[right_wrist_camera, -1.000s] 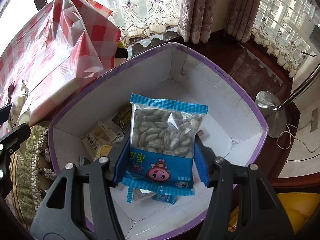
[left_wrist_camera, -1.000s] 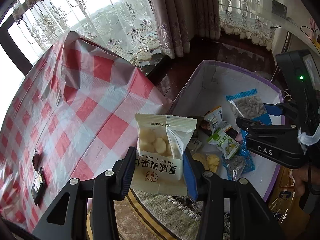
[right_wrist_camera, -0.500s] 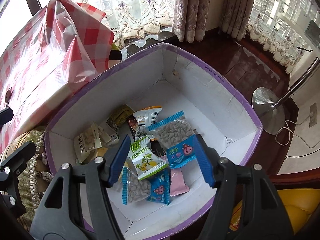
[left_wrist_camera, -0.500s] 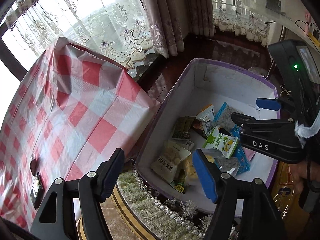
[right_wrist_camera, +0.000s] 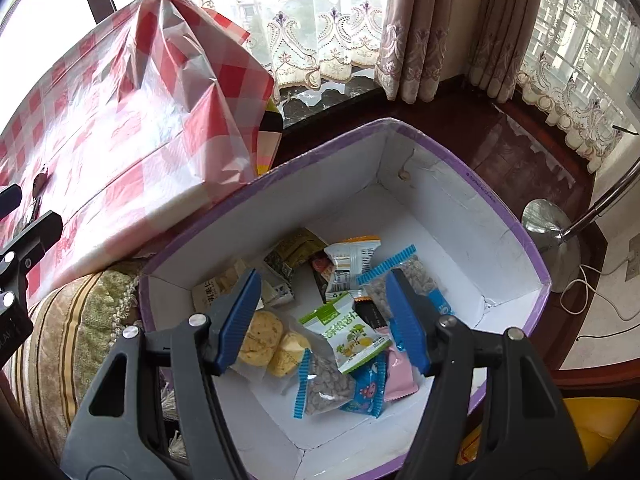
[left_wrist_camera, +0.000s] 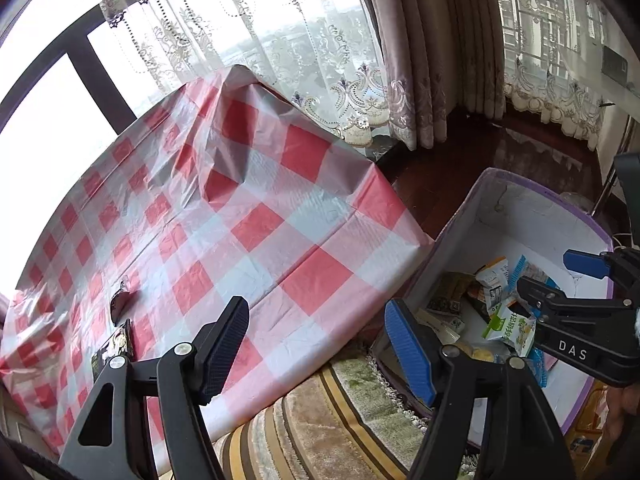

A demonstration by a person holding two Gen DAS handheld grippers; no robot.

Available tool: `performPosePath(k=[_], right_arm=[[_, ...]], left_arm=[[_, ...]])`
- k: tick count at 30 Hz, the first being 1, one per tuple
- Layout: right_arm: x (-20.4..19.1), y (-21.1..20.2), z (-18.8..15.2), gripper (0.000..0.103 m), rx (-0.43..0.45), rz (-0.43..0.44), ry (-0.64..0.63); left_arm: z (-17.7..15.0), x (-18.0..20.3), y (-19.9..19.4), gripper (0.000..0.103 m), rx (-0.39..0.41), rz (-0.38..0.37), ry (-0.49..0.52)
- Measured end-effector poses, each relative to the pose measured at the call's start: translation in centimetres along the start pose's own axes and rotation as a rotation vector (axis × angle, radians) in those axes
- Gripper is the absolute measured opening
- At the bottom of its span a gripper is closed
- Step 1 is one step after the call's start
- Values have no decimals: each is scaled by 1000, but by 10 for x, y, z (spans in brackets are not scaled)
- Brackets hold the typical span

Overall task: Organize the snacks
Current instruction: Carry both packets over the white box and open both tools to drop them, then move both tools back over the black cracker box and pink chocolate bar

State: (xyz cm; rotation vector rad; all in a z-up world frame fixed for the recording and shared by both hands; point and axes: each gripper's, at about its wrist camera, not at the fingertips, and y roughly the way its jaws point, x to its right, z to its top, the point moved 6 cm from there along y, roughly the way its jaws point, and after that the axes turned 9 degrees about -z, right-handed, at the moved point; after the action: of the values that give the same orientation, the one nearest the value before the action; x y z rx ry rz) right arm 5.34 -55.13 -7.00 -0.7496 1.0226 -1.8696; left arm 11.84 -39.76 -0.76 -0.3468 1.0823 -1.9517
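A white cardboard box with a purple rim (right_wrist_camera: 460,184) holds several snack packets. Among them are a blue seed packet (right_wrist_camera: 416,280), a green-and-white packet (right_wrist_camera: 352,332), a cream nut packet (right_wrist_camera: 216,288) and yellow biscuits (right_wrist_camera: 260,336). My right gripper (right_wrist_camera: 322,292) hangs open above the box with nothing between its fingers. My left gripper (left_wrist_camera: 316,320) is also open and empty, over the corner of the red-checked table (left_wrist_camera: 240,220) just left of the box (left_wrist_camera: 500,216). Two small dark packets (left_wrist_camera: 116,344) lie on the cloth at the lower left. The right gripper (left_wrist_camera: 576,312) shows at the right edge.
A striped cushion (left_wrist_camera: 320,420) sits between table and box. Lace curtains (left_wrist_camera: 320,60) and a window stand behind. A lamp's metal base (right_wrist_camera: 548,224) rests on the dark floor right of the box, with a white cable beside it. Something yellow (right_wrist_camera: 600,420) lies at lower right.
Both grippers opened and let their packets fall into the box. The left gripper then swung left from over the box to over the table's corner; the right one lifted slightly.
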Motion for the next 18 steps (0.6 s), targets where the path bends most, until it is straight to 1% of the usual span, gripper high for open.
performPosePath(k=[7, 12, 18], right_arm=[[-47, -15, 12, 69, 34, 45, -52], [-85, -25, 18, 69, 51, 72, -114], [-129, -32, 22, 70, 63, 110, -170]], left_arm=[[-5, -50, -7, 71, 34, 36, -135], [-14, -89, -11, 71, 51, 72, -222], [-31, -131, -7, 71, 34, 84, -309]])
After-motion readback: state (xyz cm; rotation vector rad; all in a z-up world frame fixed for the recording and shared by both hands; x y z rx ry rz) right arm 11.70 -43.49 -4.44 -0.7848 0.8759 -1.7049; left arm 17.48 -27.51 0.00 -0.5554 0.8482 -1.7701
